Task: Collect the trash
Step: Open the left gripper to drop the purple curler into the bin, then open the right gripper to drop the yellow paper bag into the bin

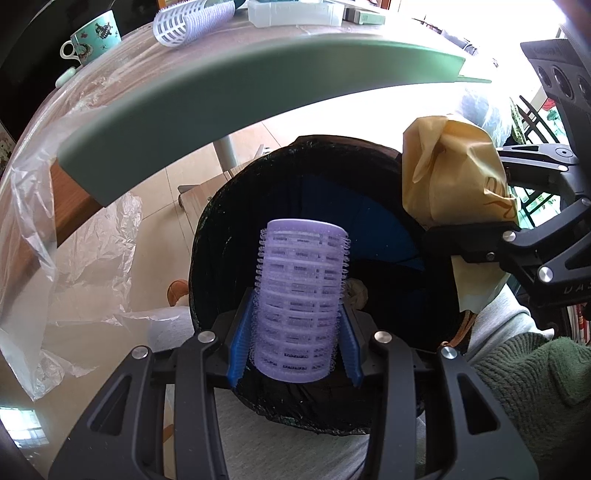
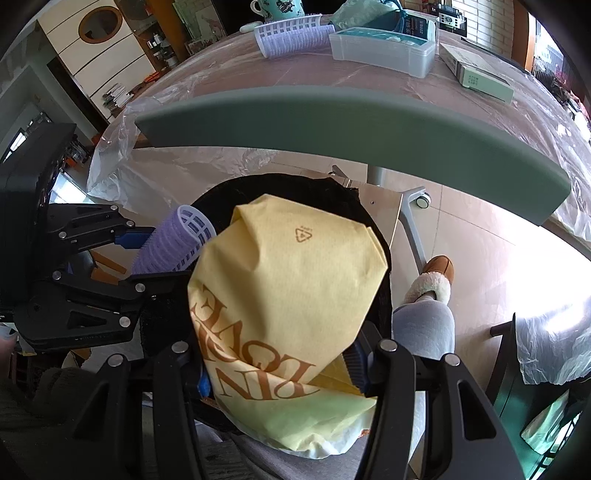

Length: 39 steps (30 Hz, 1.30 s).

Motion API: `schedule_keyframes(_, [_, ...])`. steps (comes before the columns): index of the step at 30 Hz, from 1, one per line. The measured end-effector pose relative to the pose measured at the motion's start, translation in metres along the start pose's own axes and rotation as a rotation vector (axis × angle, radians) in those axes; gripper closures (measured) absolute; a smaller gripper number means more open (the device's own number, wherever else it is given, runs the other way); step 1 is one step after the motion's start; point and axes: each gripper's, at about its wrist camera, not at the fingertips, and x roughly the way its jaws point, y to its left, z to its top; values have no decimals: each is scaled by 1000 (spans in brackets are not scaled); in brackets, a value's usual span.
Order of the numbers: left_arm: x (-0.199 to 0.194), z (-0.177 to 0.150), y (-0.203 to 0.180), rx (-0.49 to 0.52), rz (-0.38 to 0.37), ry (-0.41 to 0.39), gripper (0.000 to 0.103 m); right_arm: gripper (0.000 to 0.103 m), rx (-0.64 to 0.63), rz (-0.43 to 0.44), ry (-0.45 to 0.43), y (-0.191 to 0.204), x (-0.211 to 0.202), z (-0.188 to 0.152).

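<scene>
left gripper clamps purple hair roller | over black-lined bin | right gripper grips yellow paper bag

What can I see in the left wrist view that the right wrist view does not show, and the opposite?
Only the left wrist view shows the open inside of the black-lined bin and the blue pads of the left gripper pressing on the purple hair roller.

Only the right wrist view shows the printed lettering on the yellow paper bag, held in the right gripper, and a slippered foot on the floor.

Both show the roller, bag, bin, green table edge, the patterned cup and a second roller on the table.
</scene>
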Motion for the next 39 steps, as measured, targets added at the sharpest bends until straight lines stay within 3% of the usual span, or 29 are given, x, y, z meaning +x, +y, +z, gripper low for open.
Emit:
schedule_keyframes(25, [22,1,-6,36,15,19,59,48,0,-53,31,2,19,-1])
schedule_keyframes(27, [18,2,-8,54,33,1,37,41,7,-60,10,2,16,-2])
schedule_keyframes(28, [15,2,-9,64,50,-14,33,32,13,-63,0,0,14,-3])
schedule_keyframes(31, [9,2,-11,79,62,-36,31,24,31,-63,-39,-2,5,-3])
schedule_keyframes(35, [-1,2,-8,63,63,-61,31,24,40,-81,-100,-6,-15,-1])
schedule_keyframes(39, [-32,8,-1,47,58,-139,31,24,33,-99,-213,-7,-51,2])
